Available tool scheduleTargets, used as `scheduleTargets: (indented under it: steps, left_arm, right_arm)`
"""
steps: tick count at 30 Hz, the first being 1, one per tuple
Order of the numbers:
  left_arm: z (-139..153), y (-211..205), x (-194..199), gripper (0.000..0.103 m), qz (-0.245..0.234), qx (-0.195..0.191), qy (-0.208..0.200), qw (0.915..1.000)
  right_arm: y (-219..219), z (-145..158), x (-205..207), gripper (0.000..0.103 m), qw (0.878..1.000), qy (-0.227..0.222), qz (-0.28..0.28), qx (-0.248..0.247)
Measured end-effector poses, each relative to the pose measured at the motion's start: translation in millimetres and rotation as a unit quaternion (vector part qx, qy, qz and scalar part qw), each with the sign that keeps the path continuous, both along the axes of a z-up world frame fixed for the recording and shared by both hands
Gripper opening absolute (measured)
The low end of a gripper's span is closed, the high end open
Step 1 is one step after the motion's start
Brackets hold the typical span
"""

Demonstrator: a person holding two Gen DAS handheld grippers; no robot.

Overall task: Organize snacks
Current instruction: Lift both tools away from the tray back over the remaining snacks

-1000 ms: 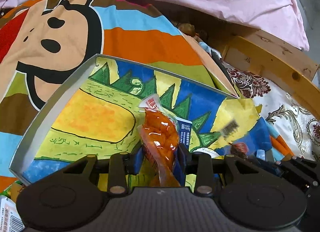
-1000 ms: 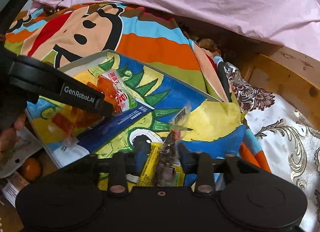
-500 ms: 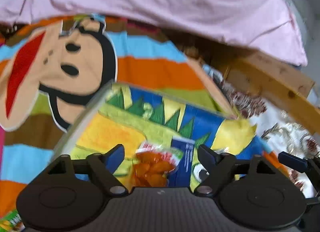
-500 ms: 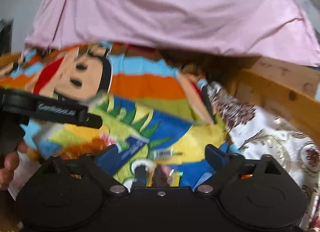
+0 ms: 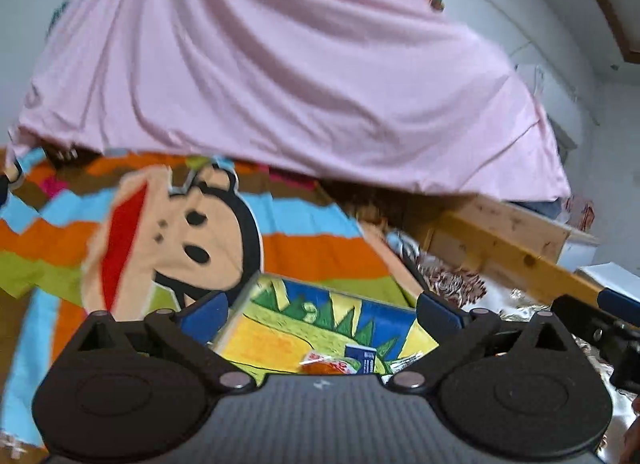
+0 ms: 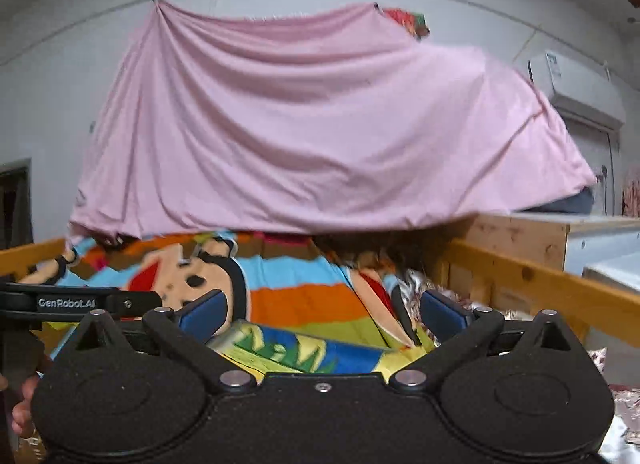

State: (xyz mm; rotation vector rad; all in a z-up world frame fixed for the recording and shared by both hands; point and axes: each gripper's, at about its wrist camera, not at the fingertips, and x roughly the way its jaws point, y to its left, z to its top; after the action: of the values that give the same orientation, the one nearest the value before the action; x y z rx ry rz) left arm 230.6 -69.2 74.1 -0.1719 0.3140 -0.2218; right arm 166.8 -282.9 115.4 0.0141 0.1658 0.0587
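Step in hand: release just completed. Bed quilt (image 5: pixel 312 260) carries the box (image 5: pixel 320 316); 2 snacks (image 5: pixel 332 364) lie inside. Left gripper (image 5: pixel 320 310) and right gripper (image 6: pixel 320 310): jaws opening wide, nothing between. Next move, judged: fetch another snack.

The orange snack packet (image 5: pixel 326 365) is half hidden behind the hand-held gripper's body.
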Motion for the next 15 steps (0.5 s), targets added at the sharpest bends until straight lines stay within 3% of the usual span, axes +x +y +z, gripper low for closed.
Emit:
scheduleTargets:
  steps: [7, 15]
  left_arm:
    - [22, 30, -71, 0.103, 0.020, -0.007, -0.035, 0.9992]
    - [17, 65, -134, 0.103, 0.045, -0.007, -0.039, 0.9982]
  right_arm:
    - [22, 21, -61, 0.102, 0.999, -0.032, 0.026, -0.002]
    - [50, 10, -121, 0.102, 0.996, -0.037, 0.071, -0.042]
